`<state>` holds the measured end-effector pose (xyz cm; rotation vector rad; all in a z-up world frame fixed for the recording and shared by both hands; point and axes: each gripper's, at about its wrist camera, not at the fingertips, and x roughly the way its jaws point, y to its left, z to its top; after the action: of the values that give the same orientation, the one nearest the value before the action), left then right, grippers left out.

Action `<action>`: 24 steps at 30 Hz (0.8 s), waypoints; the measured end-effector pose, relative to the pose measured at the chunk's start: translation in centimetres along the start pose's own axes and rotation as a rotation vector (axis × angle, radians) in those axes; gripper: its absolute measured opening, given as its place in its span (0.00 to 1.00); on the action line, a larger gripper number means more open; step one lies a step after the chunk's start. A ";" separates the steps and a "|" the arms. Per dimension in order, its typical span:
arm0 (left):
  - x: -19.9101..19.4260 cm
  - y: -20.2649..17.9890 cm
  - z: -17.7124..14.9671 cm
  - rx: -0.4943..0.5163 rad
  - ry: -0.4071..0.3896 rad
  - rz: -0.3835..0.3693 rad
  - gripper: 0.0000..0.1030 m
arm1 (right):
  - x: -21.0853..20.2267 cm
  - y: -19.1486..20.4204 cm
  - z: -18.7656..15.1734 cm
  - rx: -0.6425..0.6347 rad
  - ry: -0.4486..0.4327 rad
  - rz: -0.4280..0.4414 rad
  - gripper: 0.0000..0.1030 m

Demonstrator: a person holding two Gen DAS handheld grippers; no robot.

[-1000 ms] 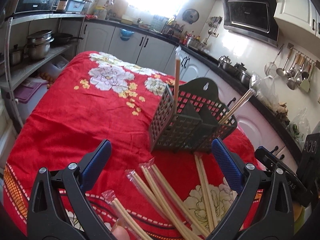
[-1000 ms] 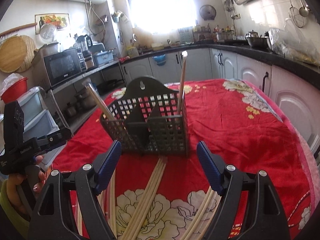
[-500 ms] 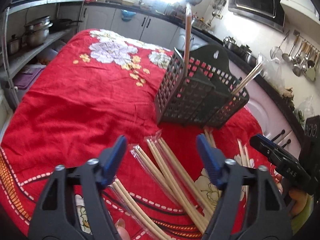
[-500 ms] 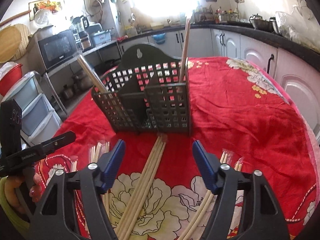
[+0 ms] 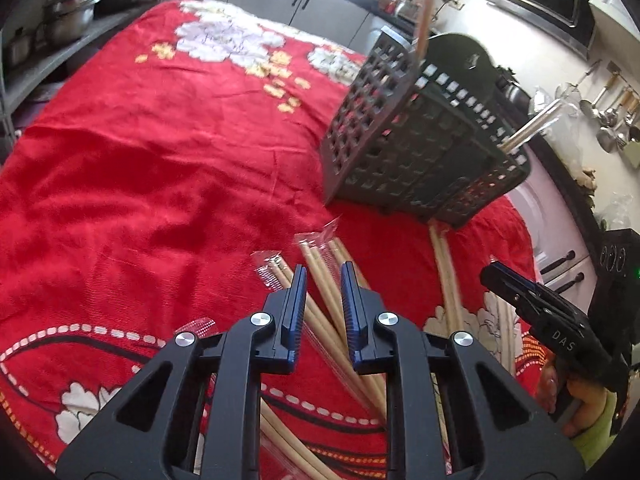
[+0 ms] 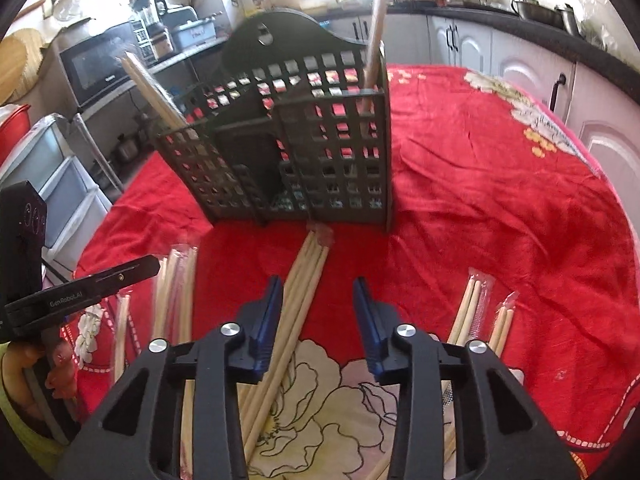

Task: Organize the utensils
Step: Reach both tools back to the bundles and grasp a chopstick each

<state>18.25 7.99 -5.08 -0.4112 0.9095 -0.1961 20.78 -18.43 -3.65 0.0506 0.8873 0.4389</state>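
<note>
Wrapped chopsticks (image 5: 320,280) lie loose on the red cloth (image 5: 140,184) before the holder (image 6: 288,152), so your left gripper (image 5: 323,312) is closing narrowly around one pack, your right gripper (image 6: 316,320), half-wide, closing beside another bundle (image 6: 296,300).

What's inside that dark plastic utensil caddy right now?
The utensil caddy holds two wrapped chopstick pairs: one upright pair in its right compartment, one leaning pair at its left end. The middle section looks empty, though its solid front panel hides the bottom.
</note>
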 end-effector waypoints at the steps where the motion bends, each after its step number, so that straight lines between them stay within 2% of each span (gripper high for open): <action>1: 0.3 0.1 0.1 -0.006 0.010 0.003 0.13 | 0.2 -0.1 0.1 0.007 0.007 0.001 0.32; 11: 1.9 0.1 1.2 0.001 0.044 0.033 0.13 | 2.8 0.0 1.6 0.016 0.043 0.002 0.32; 18: 2.6 0.1 1.5 0.002 0.059 0.036 0.13 | 4.8 -0.7 2.5 0.082 0.055 0.021 0.32; 24: 2.9 0.3 1.8 -0.006 0.064 0.025 0.18 | 5.4 -2.0 3.2 0.140 0.043 0.037 0.22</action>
<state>21.44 7.75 -6.33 -0.4006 0.9783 -0.1848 26.89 -17.70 -6.07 0.1870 0.9602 0.4133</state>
